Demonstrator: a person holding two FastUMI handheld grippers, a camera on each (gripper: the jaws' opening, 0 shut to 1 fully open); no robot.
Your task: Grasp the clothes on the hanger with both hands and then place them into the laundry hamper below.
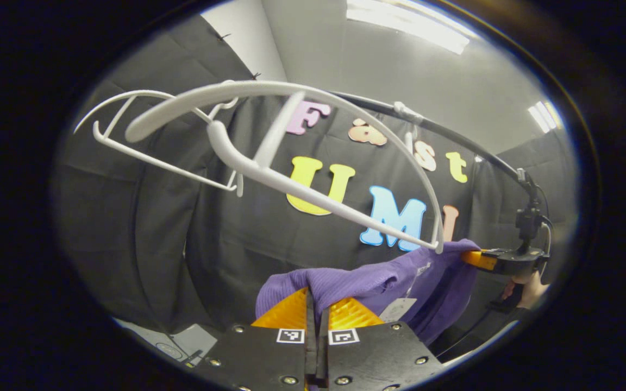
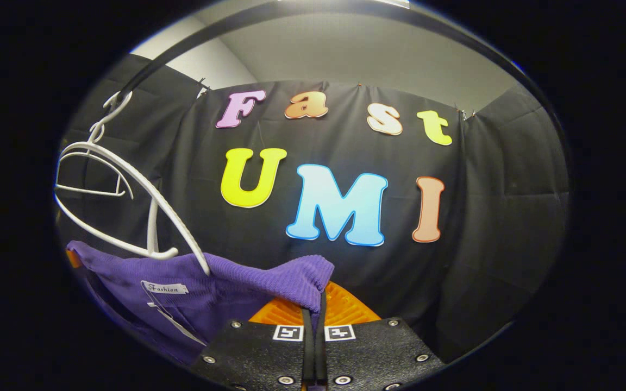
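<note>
Left gripper (image 1: 317, 309) clamped on purple garment (image 1: 378, 282), right gripper (image 2: 313, 309) likewise.

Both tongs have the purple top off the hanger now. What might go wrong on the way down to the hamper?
1. Each pair of tongs, left and right, pinches only a thin edge of the purple ribbed knit top, so one corner may slip free.
2. The white plastic hanger hangs right above the fabric, with its tip near the cloth, and might snag it.
3. The dangling paper tag might catch.
</note>
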